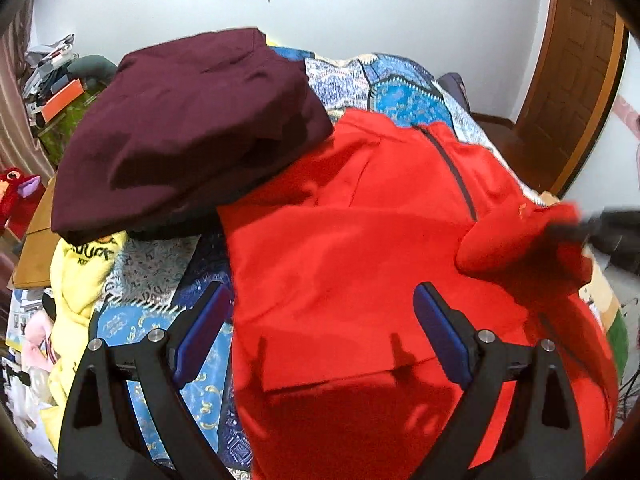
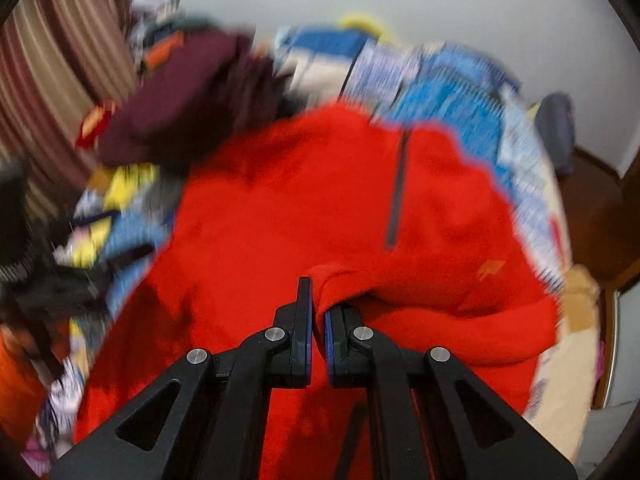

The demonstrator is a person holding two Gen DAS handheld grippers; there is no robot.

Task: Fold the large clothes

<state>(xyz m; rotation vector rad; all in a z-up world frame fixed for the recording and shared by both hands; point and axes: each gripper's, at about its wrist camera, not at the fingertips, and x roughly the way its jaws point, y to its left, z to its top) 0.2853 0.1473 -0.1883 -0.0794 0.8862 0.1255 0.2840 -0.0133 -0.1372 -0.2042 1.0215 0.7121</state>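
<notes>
- The left gripper (image 1: 322,320) was spread wide, its blue-padded fingers (image 1: 202,332) apart, with nothing pinched between them.
- It hung above the red jacket (image 1: 360,240), which lay spread on the bed's blue patterned cover (image 1: 400,92); the garment filled the space beneath and ahead of this gripper.
- The right gripper (image 2: 318,312) was pressed together on a fold of the red jacket (image 2: 280,200), the bunched cloth pinched between its fingers and rising just ahead of the tips.
- In the left wrist view, the right gripper (image 1: 576,228) appeared blurred at the far right, with a lifted lump of red cloth at its tip.
- A dark zip (image 2: 398,196) ran up the jacket ahead of the right gripper, slightly to its right; a small orange mark (image 2: 490,268) sat on the cloth further right.
- A folded maroon garment (image 1: 180,132) lay ahead and to the left of the left gripper, its near edge overlapping the red jacket's far left corner.
- A yellow garment with black lettering (image 1: 88,256) lay to the left of the left gripper, partly under the maroon one.
- The right wrist view was smeared by motion, so finer detail there could not be told.
- A wooden door (image 1: 576,76) stood far ahead to the right, beyond the bed.
</notes>
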